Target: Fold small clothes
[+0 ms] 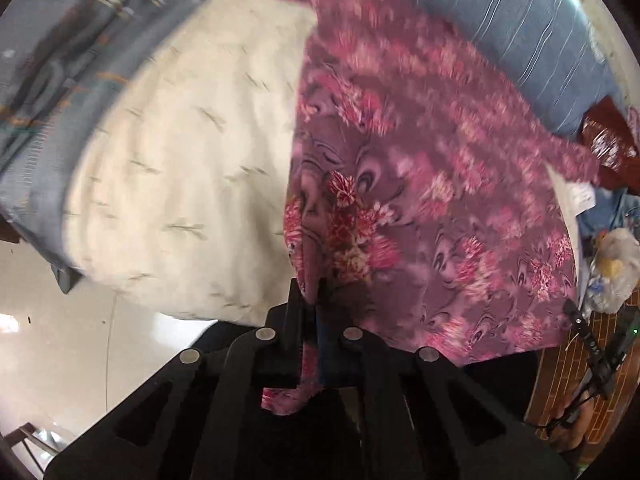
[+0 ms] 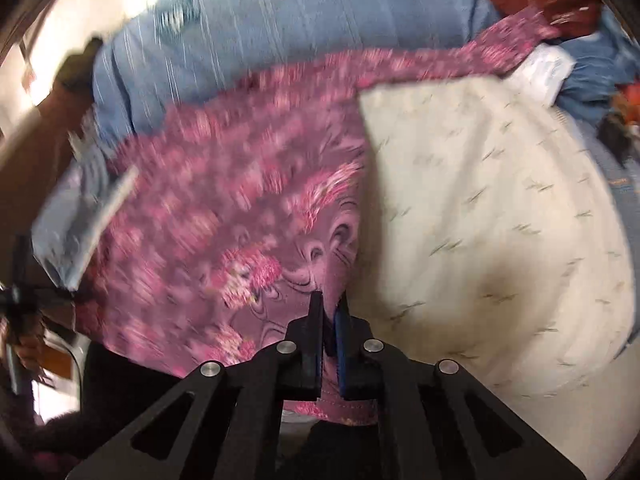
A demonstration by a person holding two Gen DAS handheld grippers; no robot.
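One purple floral-print cloth garment [image 1: 420,184] lies spread on one cream quilted bed cover [image 1: 192,152], its near edge lifted. Two grippers present: left gripper [image 1: 310,300] clamped on one fold of that edge; right gripper [image 2: 330,304] clamped likewise. One blue striped pillow [image 2: 304,20] behind.

My left wrist camera looks steeply down along my fingers, close over the floral cloth [image 1: 420,168]; my right does likewise. Both share that cloth and the cream bedspread [image 2: 500,208].
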